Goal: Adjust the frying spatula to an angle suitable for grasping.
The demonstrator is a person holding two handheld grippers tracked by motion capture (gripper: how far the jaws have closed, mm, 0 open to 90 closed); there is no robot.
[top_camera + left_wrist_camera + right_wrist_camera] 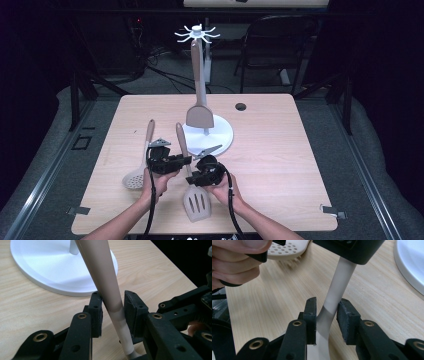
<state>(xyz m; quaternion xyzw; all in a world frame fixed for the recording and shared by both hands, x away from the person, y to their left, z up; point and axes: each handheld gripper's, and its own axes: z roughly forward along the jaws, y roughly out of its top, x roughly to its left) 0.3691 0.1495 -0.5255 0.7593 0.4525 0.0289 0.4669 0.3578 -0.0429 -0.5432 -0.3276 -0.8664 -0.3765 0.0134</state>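
The slotted spatula [192, 185] lies on the table [280, 170] at the near middle, blade toward the person at 6 o'clock, handle running up toward 12 o'clock and ending just short of the white stand base [220, 137]. Both grippers meet on its handle.

The left gripper [186, 160] reaches in from 9 o'clock. In the left gripper view its jaws stand narrow around the tan handle [105, 282]; the left pad [97, 312] touches the shaft, while a thin gap shows at the right pad, so a firm clamp cannot be confirmed. The left hand [159, 182] grips the gripper body.

The right gripper [194, 178] reaches in from 3 o'clock, lower on the handle, just above the blade. In the right gripper view its jaws are narrow and bracket the pale neck of the handle [332, 302], the left pad [311, 315] close against it and the right pad slightly off. The right hand [222, 187] holds this gripper.

At 9 o'clock from the spatula lies a perforated skimmer [137, 172], its handle also pointing to 12 o'clock. At 12 o'clock the stand carries a solid turner [200, 112] hanging from its hook ring [197, 35]. A round cable hole [241, 106] sits at 1 o'clock.
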